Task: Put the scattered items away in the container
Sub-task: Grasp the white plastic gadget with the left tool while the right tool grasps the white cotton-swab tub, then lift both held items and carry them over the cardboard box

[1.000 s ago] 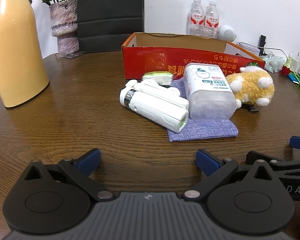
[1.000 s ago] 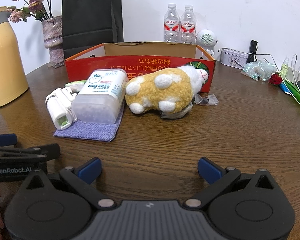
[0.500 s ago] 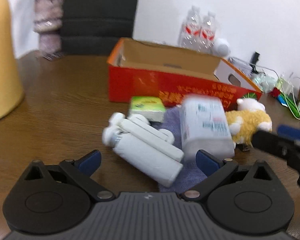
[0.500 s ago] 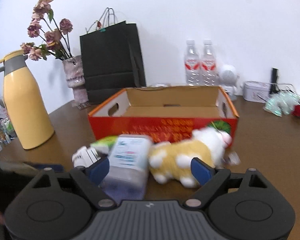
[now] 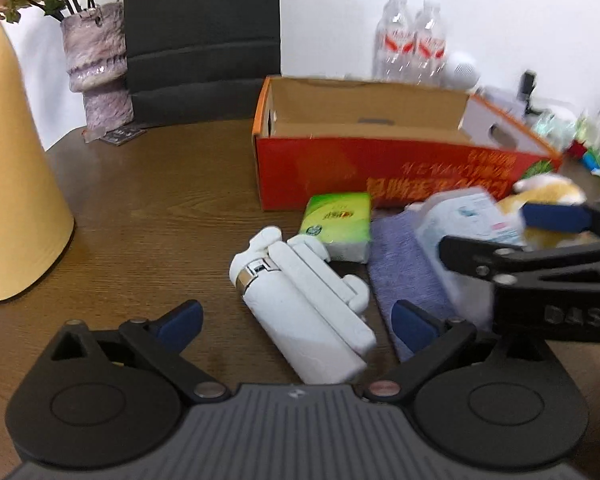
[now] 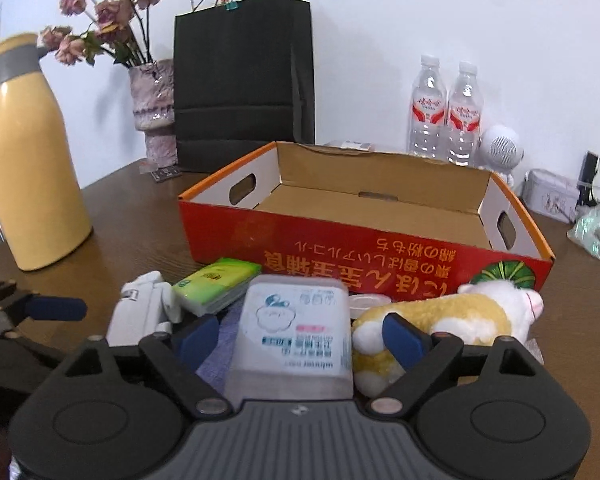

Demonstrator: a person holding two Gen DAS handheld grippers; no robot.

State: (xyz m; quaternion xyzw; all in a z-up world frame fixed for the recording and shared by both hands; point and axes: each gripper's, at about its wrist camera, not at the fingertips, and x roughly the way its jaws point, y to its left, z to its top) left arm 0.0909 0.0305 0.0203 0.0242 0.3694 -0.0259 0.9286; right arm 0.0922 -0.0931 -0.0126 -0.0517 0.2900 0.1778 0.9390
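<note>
An open red cardboard box (image 6: 364, 248) stands mid-table, its inside bare; it also shows in the left wrist view (image 5: 340, 168). In front of it lie a white folded tripod (image 5: 304, 312), a green tissue pack (image 5: 338, 224), a purple cloth (image 5: 404, 268), a frosted wipes tub (image 6: 292, 336) and a yellow-white plush toy (image 6: 452, 320). My left gripper (image 5: 296, 320) is open, its fingers either side of the tripod. My right gripper (image 6: 300, 338) is open, its fingers either side of the tub.
A yellow thermos (image 6: 28, 160) stands at the left. A vase of dried flowers (image 6: 156, 108) and a black paper bag (image 6: 240, 80) stand behind the box. Two water bottles (image 6: 446, 112), a white speaker (image 6: 500, 148) and small clutter sit at the back right.
Both grippers have risen and moved forward over the items. The left now straddles the tripod and the right straddles the wipes tub. Both stay open.
</note>
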